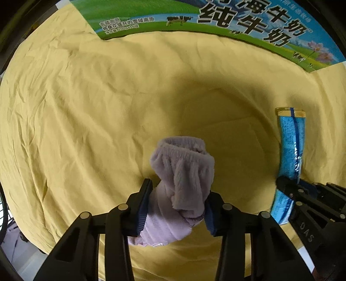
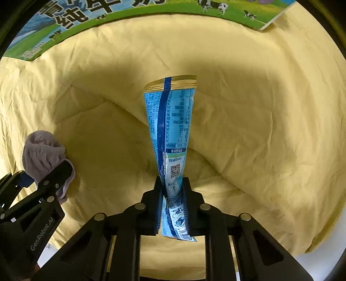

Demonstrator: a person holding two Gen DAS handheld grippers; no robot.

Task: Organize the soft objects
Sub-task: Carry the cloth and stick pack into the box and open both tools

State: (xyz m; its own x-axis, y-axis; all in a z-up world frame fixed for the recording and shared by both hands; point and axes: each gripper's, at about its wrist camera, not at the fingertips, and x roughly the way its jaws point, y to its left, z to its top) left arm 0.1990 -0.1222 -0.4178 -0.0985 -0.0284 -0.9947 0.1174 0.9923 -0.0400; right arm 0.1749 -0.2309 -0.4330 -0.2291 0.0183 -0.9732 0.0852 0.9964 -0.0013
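My left gripper (image 1: pixel 178 194) is shut on a fuzzy lilac sock (image 1: pixel 183 170), which sticks up bunched between the fingers above the yellow sheet. The sock also shows at the left of the right wrist view (image 2: pixel 43 155), held by the left gripper (image 2: pixel 46 179). My right gripper (image 2: pixel 173 190) is shut on the lower part of a long blue snack packet (image 2: pixel 170 129) with a gold-edged top, held upright above the sheet. The packet also shows at the right of the left wrist view (image 1: pixel 290 149), with the right gripper (image 1: pixel 287 188) clamped on it.
A wrinkled yellow sheet (image 1: pixel 97 97) covers the surface, with a raised fold (image 2: pixel 227 140) behind the packet. A milk carton box with green and blue print (image 1: pixel 216 19) lies along the far edge; it also shows in the right wrist view (image 2: pixel 108 13).
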